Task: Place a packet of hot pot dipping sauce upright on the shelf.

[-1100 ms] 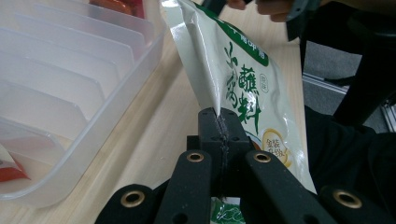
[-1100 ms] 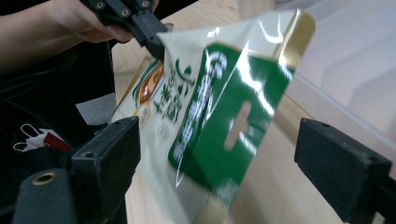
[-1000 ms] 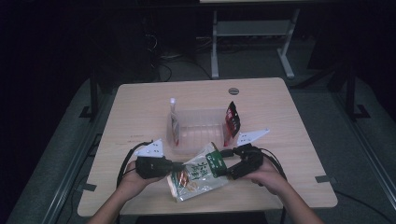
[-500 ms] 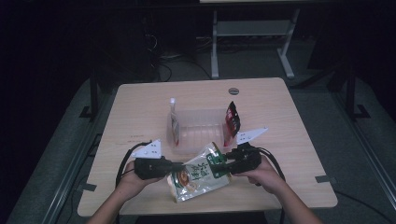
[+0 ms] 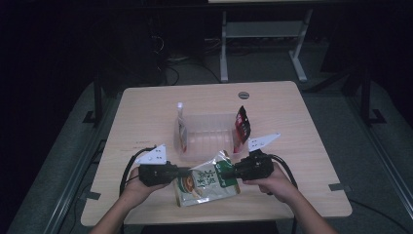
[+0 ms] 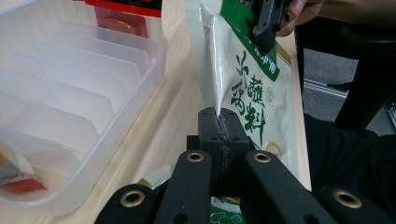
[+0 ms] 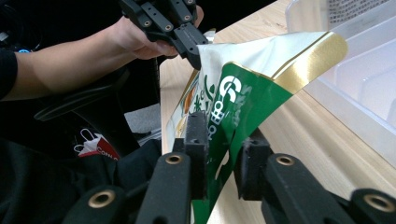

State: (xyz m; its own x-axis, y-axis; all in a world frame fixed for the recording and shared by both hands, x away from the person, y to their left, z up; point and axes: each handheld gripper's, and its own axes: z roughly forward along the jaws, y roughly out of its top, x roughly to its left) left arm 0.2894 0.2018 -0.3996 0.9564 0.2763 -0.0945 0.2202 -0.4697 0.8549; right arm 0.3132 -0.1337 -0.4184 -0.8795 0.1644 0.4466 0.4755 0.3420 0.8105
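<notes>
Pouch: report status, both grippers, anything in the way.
Left gripper shut on pouch edge. Right gripper jaws just closing around green corner, small gap showing. Pouch lifted off table. Clear bin just beyond, nothing blocking.

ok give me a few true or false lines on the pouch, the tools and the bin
1. The left tool is shut on the pouch. True.
2. The pouch stands inside the bin. False: it is at the table's near edge, in front of the bin, between the two tools.
3. The right tool has the pouch's green end between its jaws, which have just been closing. True.
4. The bin has no dividers. False: ribs split it into slots.
5. A red packet is at the bin's right end. True.
</notes>
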